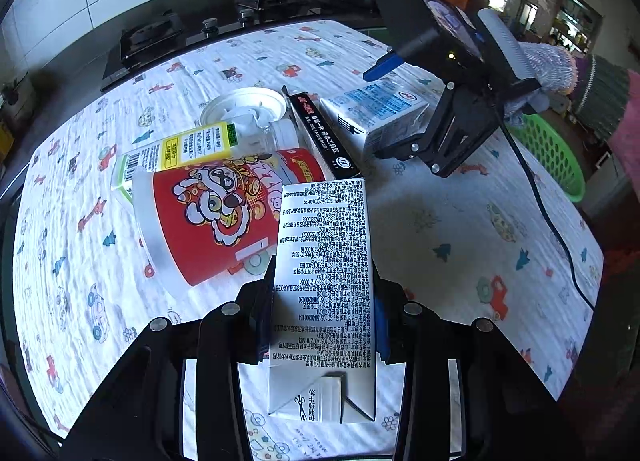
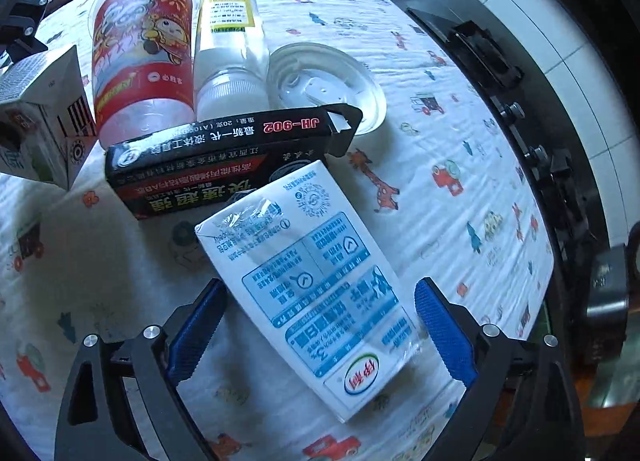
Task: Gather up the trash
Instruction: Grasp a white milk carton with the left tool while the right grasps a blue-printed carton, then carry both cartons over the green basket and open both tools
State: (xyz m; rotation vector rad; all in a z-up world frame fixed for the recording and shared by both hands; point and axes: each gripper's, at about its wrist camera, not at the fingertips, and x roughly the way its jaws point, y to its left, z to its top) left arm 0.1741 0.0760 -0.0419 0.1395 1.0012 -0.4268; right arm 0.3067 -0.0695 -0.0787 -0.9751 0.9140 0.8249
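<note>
Only from the left wrist: green basket (image 1: 554,157); left gripper (image 1: 320,325) clamping printed carton (image 1: 324,281), right gripper (image 2: 320,325) wide around milk carton (image 2: 316,281).

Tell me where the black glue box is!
In the right wrist view the black glue box lies mid-table, between the red cup and the blue-and-white milk carton, whose corner overlaps it.

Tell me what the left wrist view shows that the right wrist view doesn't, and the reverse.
Left wrist only: the green basket past the table edge, the gloved hand, and the left gripper shut on a printed carton.
Right wrist only: the right gripper open, its blue pads astride the milk carton, not touching.
Both: red cup, bottle, black box, plastic lid.
</note>
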